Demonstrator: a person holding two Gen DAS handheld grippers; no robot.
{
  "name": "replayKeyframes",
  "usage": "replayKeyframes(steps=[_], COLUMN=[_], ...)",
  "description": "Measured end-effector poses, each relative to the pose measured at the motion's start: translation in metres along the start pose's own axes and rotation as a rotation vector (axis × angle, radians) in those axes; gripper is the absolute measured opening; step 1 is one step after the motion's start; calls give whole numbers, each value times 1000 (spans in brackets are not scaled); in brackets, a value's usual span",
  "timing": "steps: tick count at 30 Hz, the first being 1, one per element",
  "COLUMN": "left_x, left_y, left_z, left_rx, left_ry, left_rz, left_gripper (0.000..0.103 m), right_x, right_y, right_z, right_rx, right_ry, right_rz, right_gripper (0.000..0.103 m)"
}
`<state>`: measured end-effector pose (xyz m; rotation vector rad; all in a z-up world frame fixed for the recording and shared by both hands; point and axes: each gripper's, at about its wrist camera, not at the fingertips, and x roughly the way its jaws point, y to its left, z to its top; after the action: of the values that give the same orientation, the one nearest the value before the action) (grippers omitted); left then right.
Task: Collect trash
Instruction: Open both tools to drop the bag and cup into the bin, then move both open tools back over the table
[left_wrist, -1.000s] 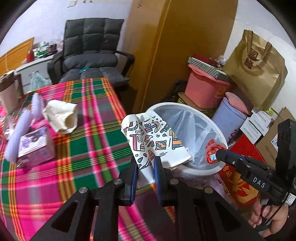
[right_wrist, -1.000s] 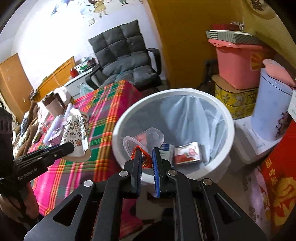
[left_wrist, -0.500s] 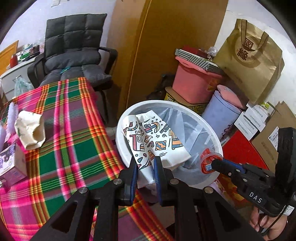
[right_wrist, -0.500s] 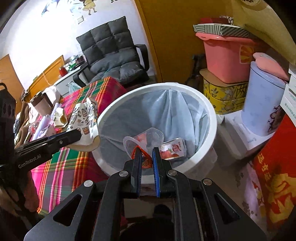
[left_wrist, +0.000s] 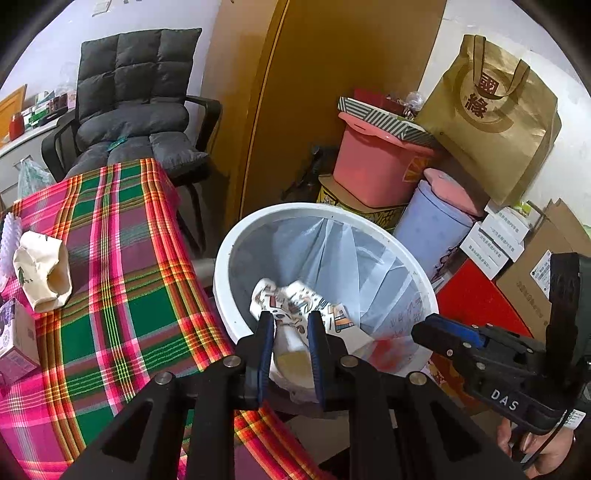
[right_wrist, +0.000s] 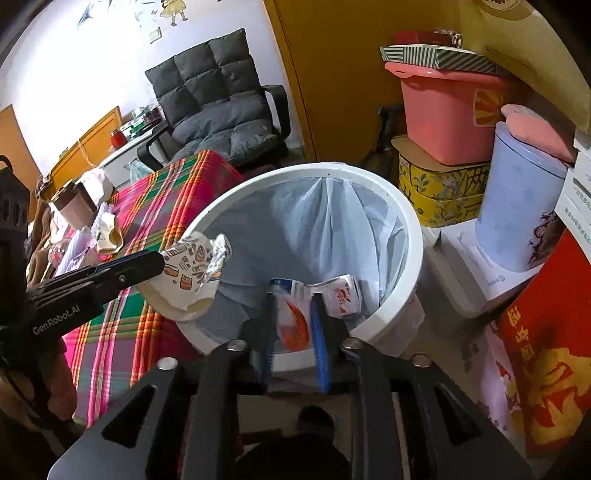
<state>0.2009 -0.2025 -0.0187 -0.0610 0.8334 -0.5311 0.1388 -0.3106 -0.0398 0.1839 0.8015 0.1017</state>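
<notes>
Over bin (left_wrist: 236, 236): left gripper (left_wrist: 290, 325) loosening on cup (left_wrist: 295, 299).

Lived-in home room, cluttered: padded grey reclining chair (left_wrist: 133, 110), table under pink-green plaid cloth (left_wrist: 110, 280), white lined plastic waste bin (right_wrist: 399, 229), stacked pink plastic storage tub (left_wrist: 373, 166), gold paper gift bag (left_wrist: 491, 110), cartoon wall stickers (right_wrist: 173, 7).

Mouth of the round white plastic bin w/ clear liner (right_wrist: 402, 236) is open from above. Plaid-clothed table (left_wrist: 122, 295) touches its left rim; pale blue lidded tub (right_wrist: 517, 214) & stacked pink plastic box (right_wrist: 443, 118) crowd the right/back side.
</notes>
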Motion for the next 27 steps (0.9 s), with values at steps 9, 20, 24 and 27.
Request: replayKeyframes(steps=[9, 20, 24, 27], left_x=[-12, -45, -62, -73], left_y=[5, 15, 21, 27], left_z=[1, -16, -24, -32], left_rx=[-13, -45, -57, -71], left_ry=[-24, -63, -71, -75], left_rz=[-8, 15, 35, 46], left_gripper=[24, 24, 24, 24], right_x=[-7, -19, -24, -28], right_y=[4, 26, 37, 44], right_z=[1, -1, -3, -5], right_rx=[-4, -42, -64, -81], right_ry=[-21, -42, -47, -53], right_rz=[9, 46, 67, 82], right_gripper=[36, 36, 36, 36])
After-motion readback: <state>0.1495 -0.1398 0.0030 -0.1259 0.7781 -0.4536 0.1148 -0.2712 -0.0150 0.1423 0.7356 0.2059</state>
